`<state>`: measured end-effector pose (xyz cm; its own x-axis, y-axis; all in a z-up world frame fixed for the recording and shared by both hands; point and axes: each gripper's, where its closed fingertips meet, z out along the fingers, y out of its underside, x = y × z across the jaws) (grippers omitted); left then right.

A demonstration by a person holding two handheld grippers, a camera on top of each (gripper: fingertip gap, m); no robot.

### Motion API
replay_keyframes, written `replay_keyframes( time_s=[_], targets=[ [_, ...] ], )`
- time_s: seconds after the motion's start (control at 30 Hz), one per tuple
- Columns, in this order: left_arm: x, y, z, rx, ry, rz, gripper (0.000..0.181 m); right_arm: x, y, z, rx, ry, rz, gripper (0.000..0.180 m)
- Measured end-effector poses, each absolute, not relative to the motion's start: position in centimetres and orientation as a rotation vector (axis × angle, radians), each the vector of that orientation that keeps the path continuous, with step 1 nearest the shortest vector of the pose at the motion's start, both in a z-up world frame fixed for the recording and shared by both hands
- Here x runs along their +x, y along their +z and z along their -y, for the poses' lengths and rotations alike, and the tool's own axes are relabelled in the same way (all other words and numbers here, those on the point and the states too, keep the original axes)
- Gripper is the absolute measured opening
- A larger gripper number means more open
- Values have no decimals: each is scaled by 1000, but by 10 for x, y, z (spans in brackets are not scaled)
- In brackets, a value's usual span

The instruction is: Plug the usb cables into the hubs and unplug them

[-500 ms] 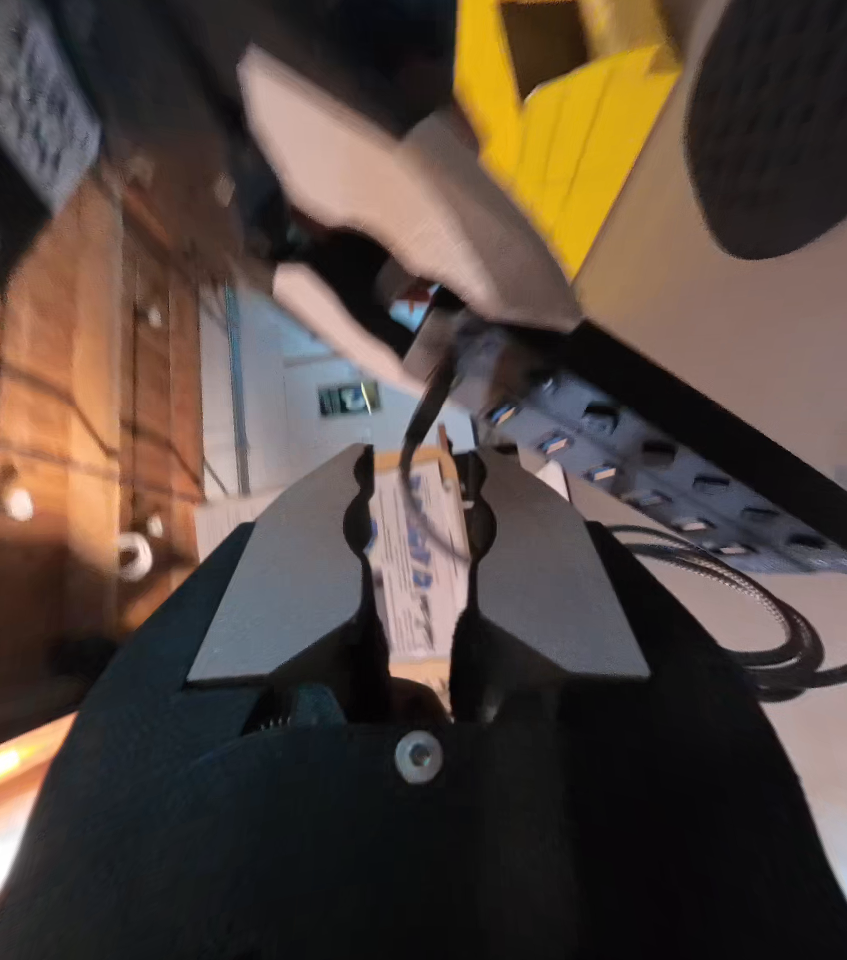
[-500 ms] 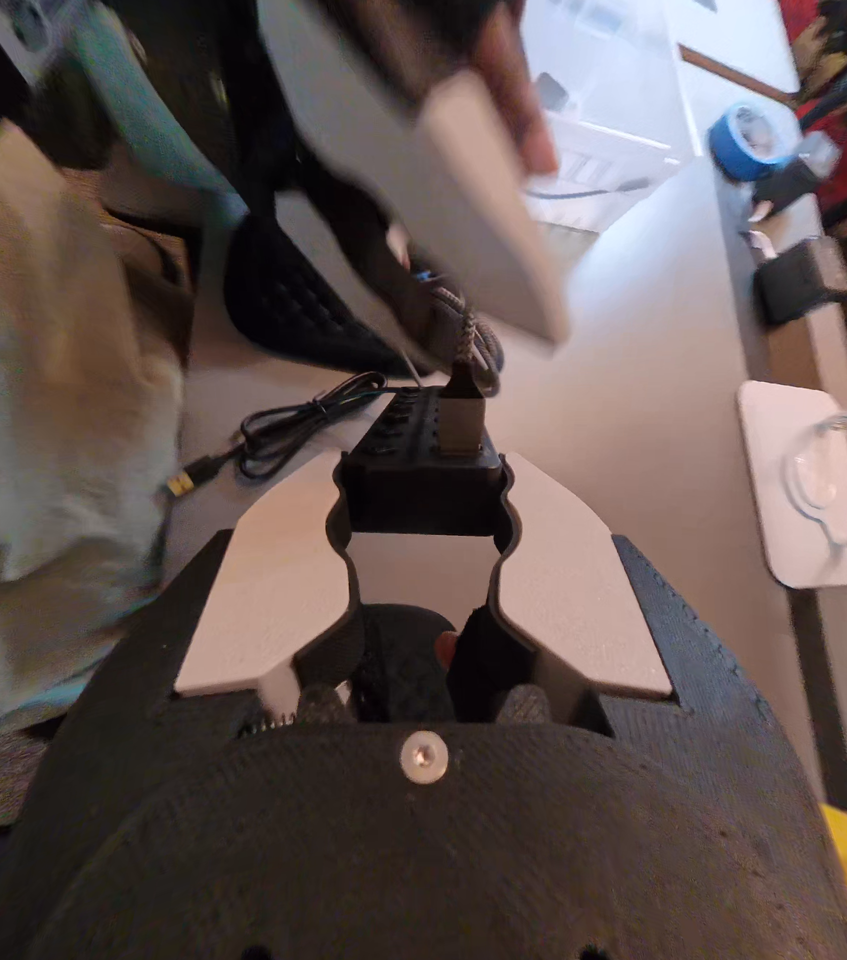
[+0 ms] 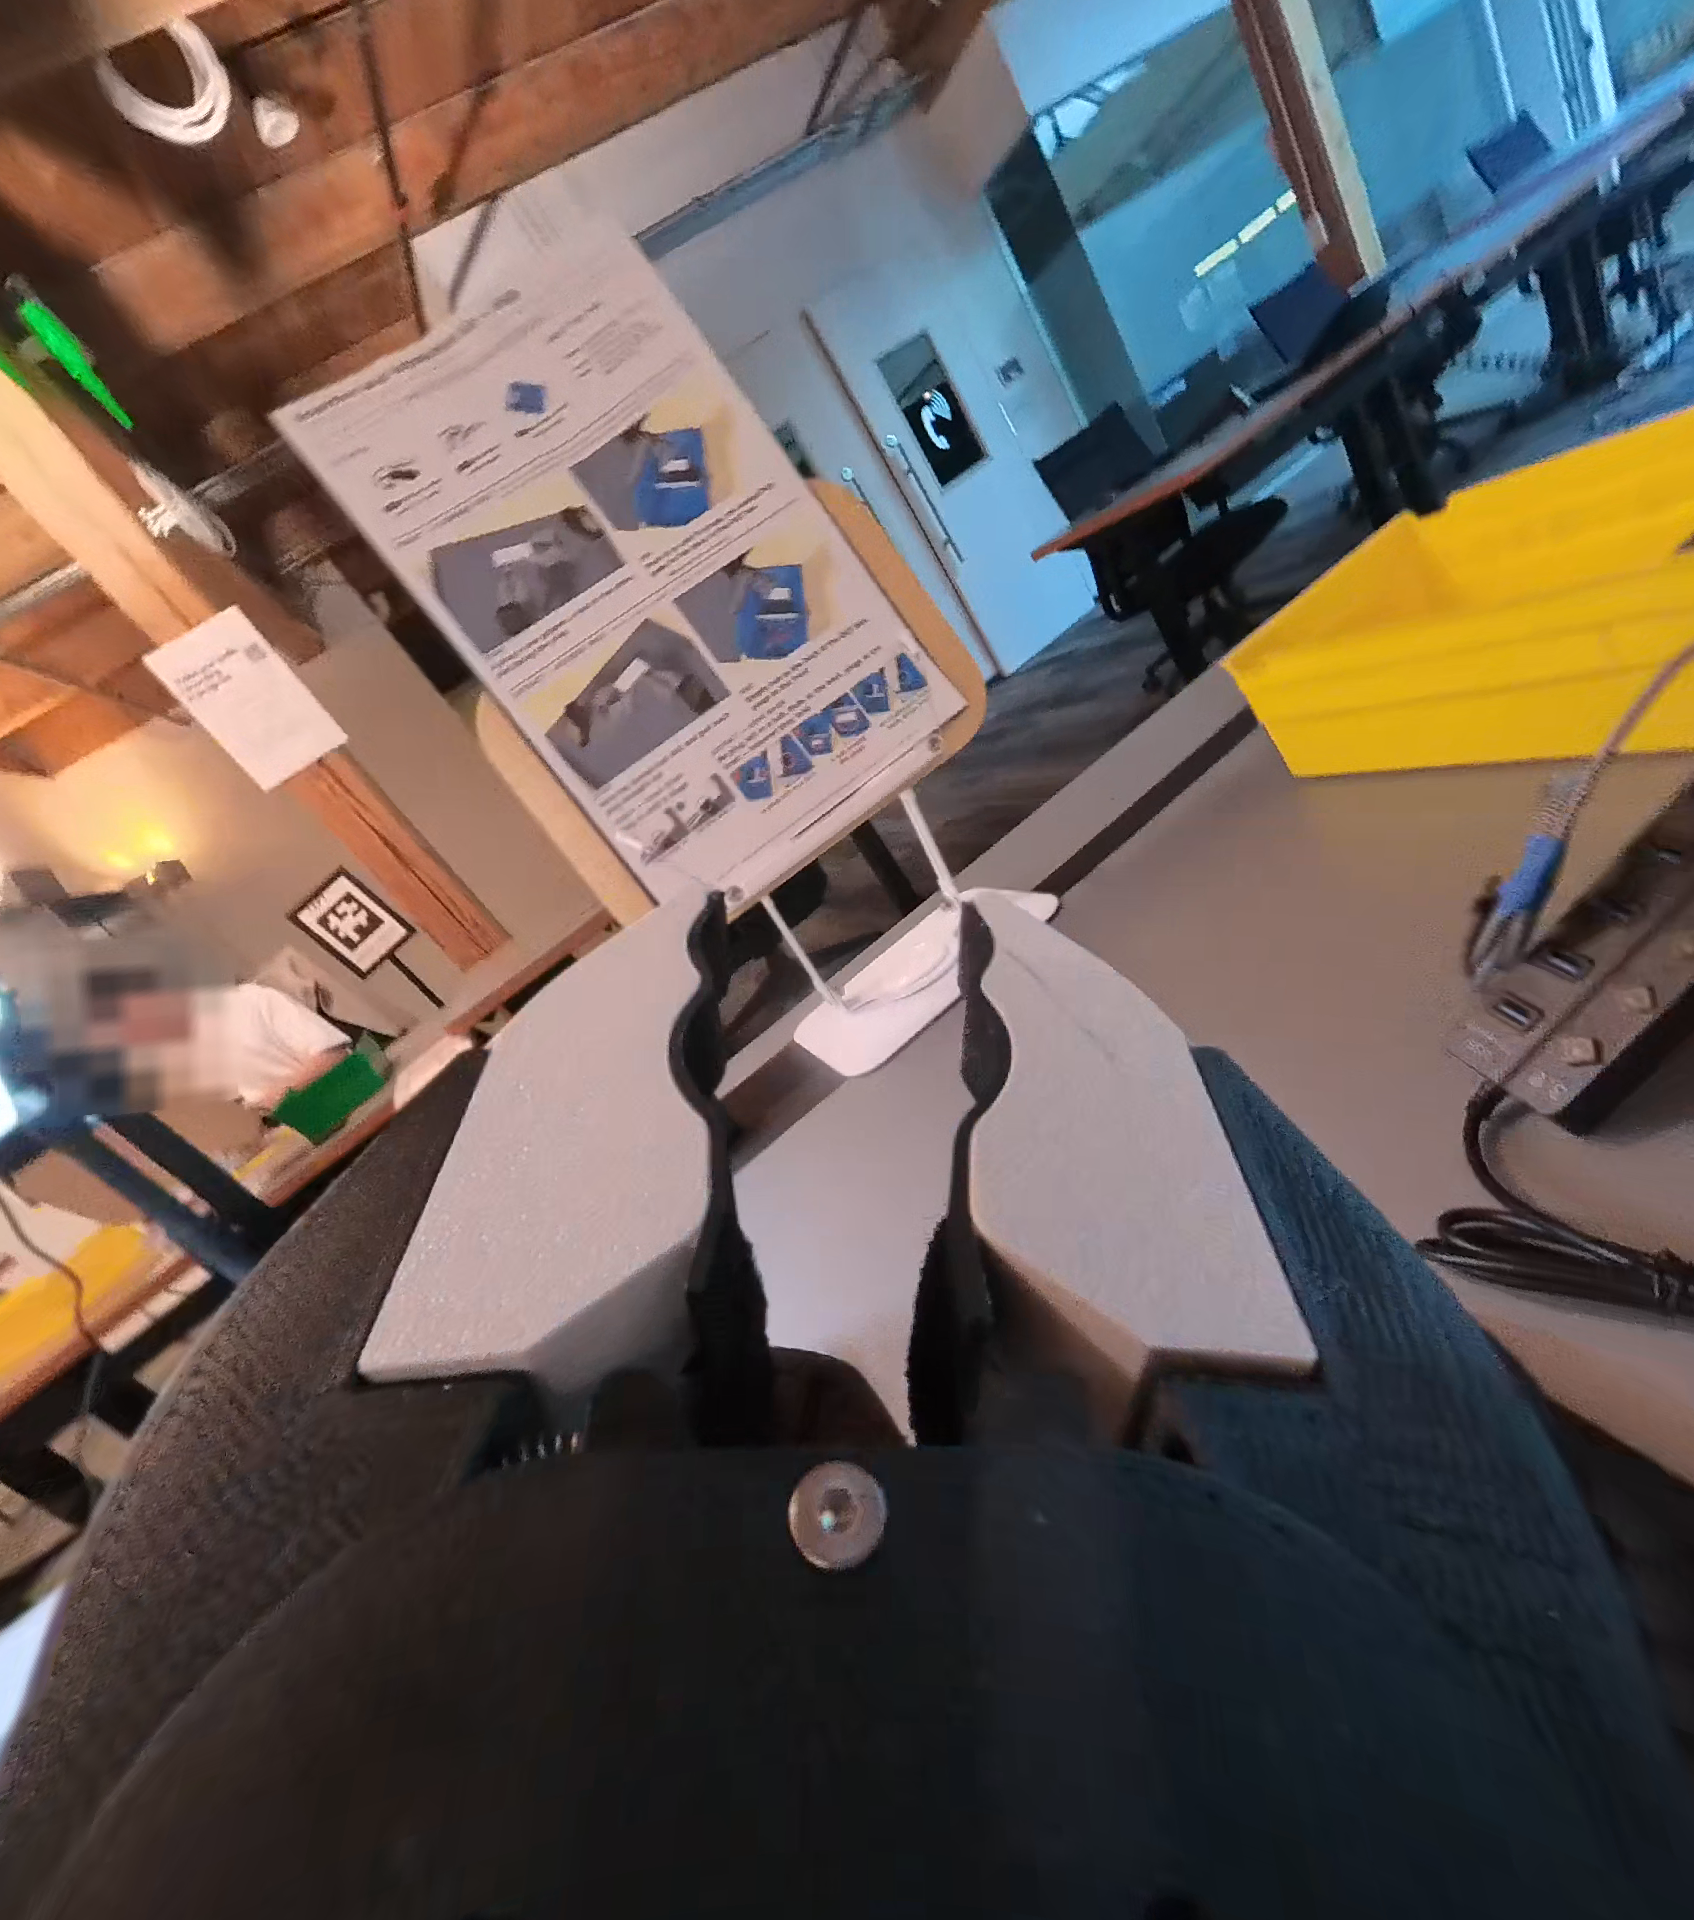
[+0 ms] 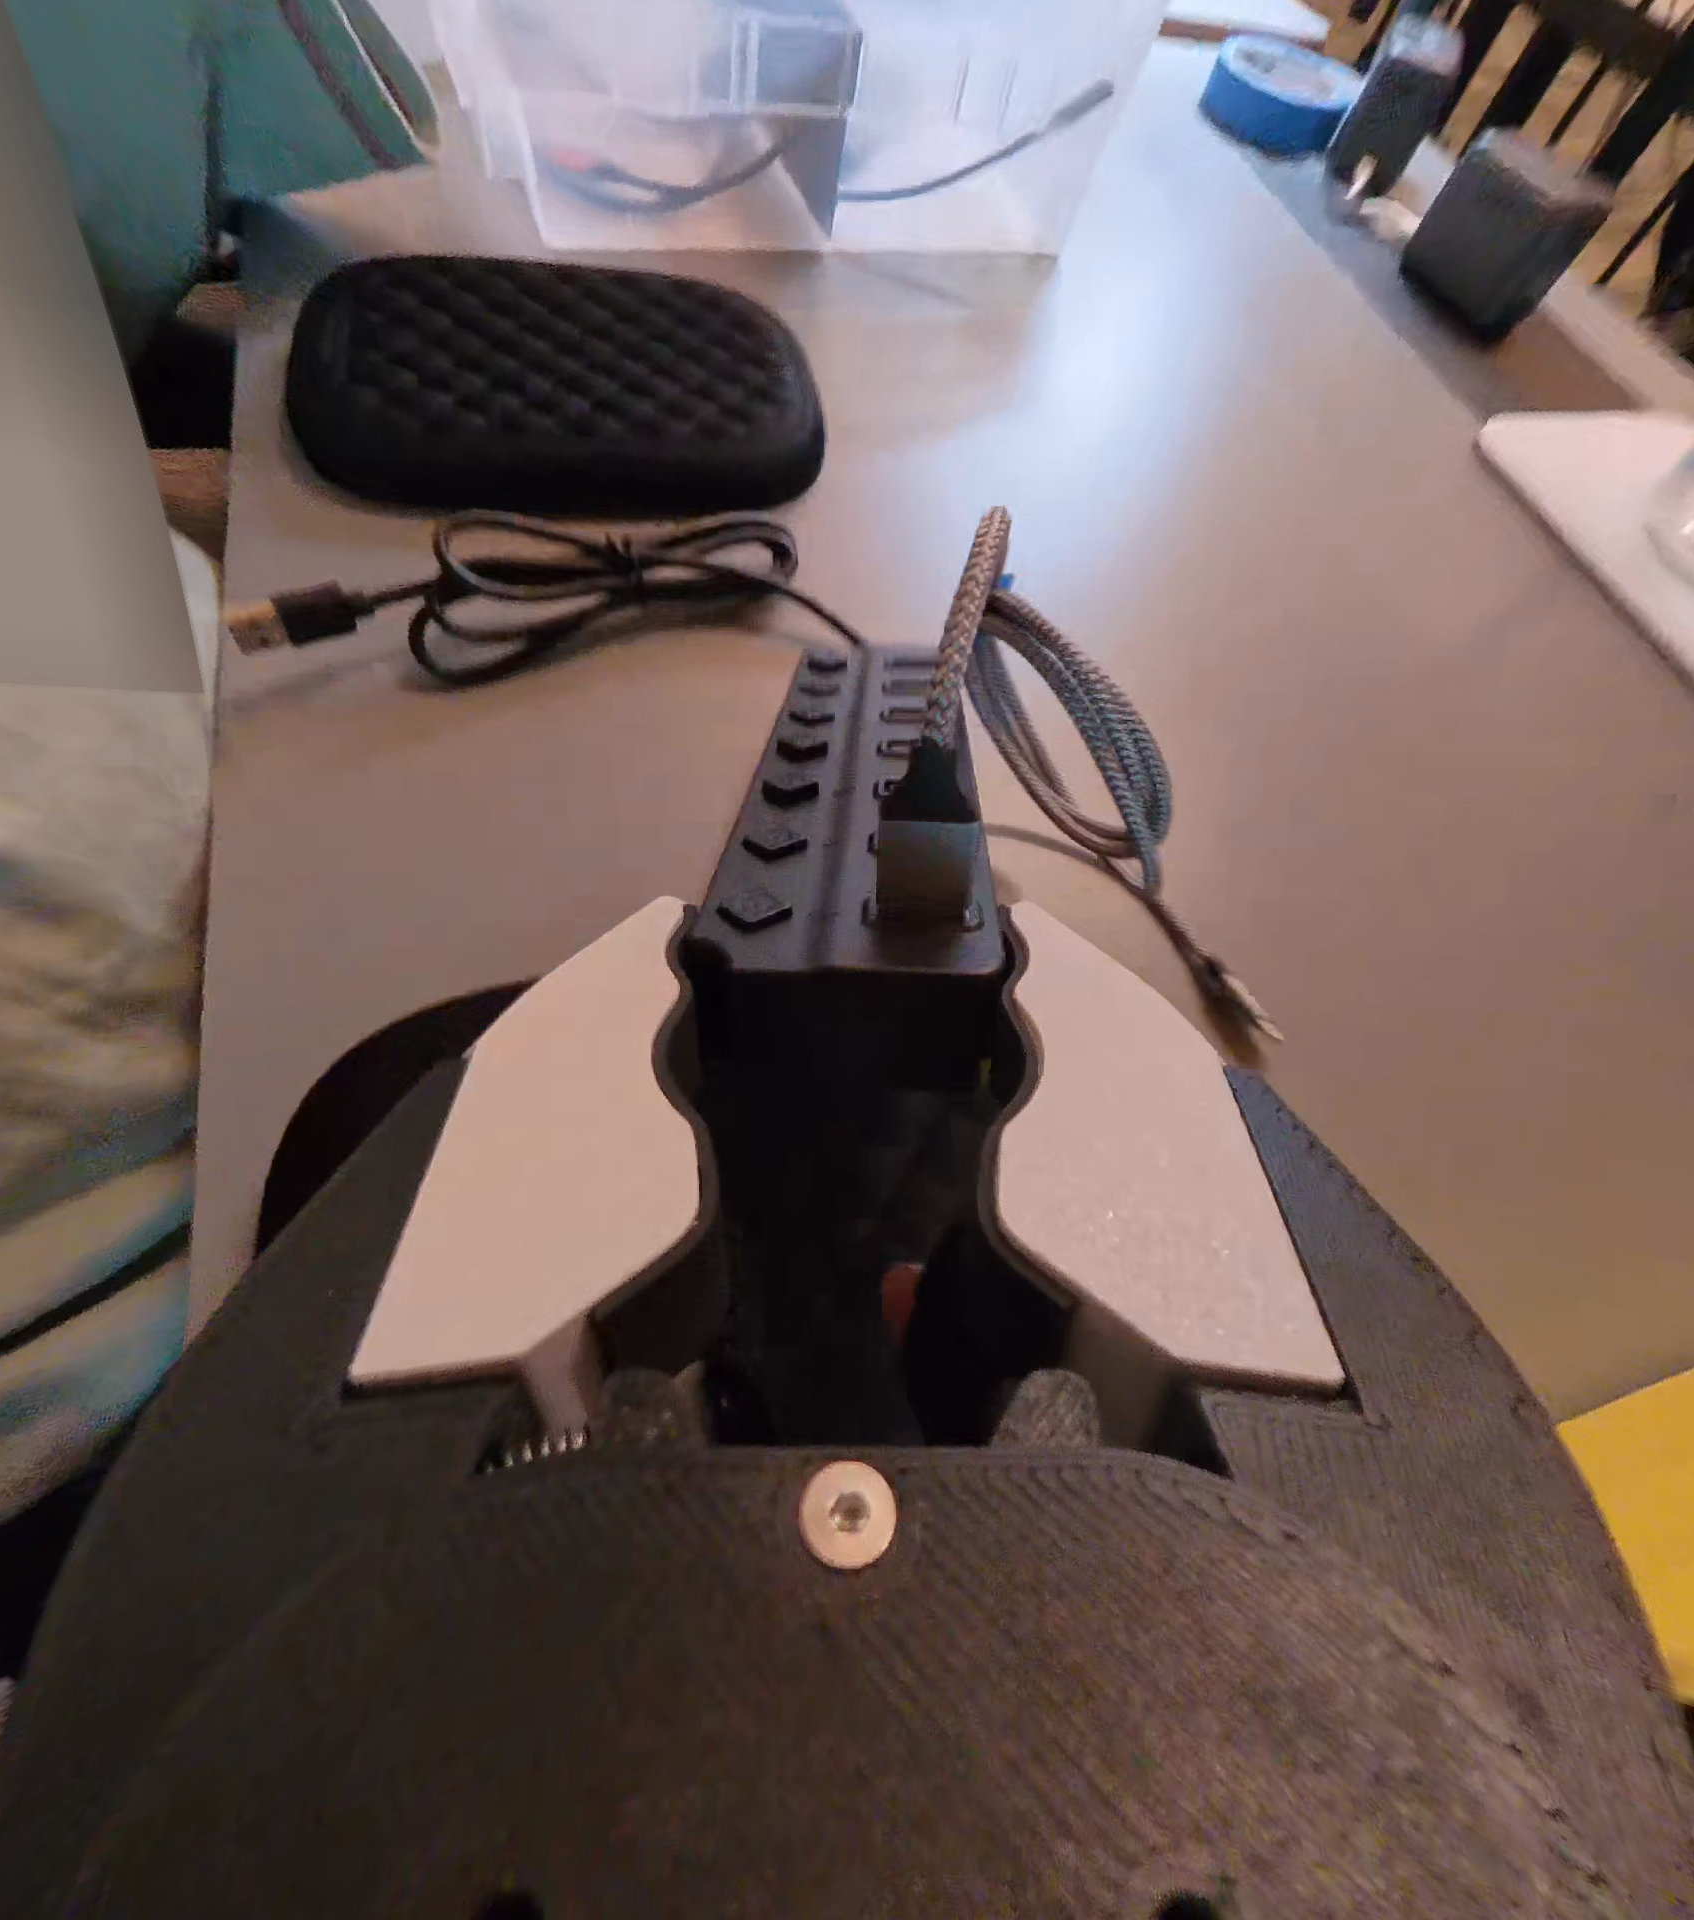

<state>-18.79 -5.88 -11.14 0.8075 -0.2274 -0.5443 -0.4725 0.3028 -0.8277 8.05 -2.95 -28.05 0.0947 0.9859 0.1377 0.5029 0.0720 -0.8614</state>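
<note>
The right gripper (image 4: pixel 845 935) has its grey fingers (image 4: pixel 552 1164) clamped on the near end of a long black multi-port USB hub (image 4: pixel 853 790), which runs away from the camera over the grey bench (image 4: pixel 1290 623). A braided grey USB cable (image 4: pixel 968 623) is seated by its plug in a port near the gripped end and rises upright from the hub, its slack coiled on the bench just right of the hub. A thin black USB cable (image 4: pixel 552 603) lies loosely bundled on the bench left of the hub, its plug free. Beyond it sits a black quilted oval pad (image 4: pixel 552 384). The left gripper (image 3: pixel 838 935) is held well clear of the hub, its fingers (image 3: pixel 573 1174) apart with nothing between them, pointing toward a white-based sign stand (image 3: pixel 614 582). In the left wrist view the hub (image 3: pixel 1632 935) shows at the right with the braided cable's plug (image 3: pixel 1523 894) inserted, near a yellow plastic bin (image 3: pixel 1508 644).
</note>
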Motion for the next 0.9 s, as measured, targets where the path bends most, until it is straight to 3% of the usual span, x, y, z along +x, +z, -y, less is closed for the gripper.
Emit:
replay_keyframes(
  time_s=[0.23,0.43,0.67,0.9],
  targets=[
    [-245,-94,83,-1310,67,-485,38,98,-313,31,-1595,745,1545,54],
    [-281,-119,95,-1491,124,-516,39,110,-325,20,-1716,620,1569,61],
    [-346,-149,112,-1717,198,-344,39,121,-288,18,-1680,439,1558,75],
    [-351,-235,101,-2192,18,-282,51,104,-232,29,-1467,310,1531,64]
  ],
)
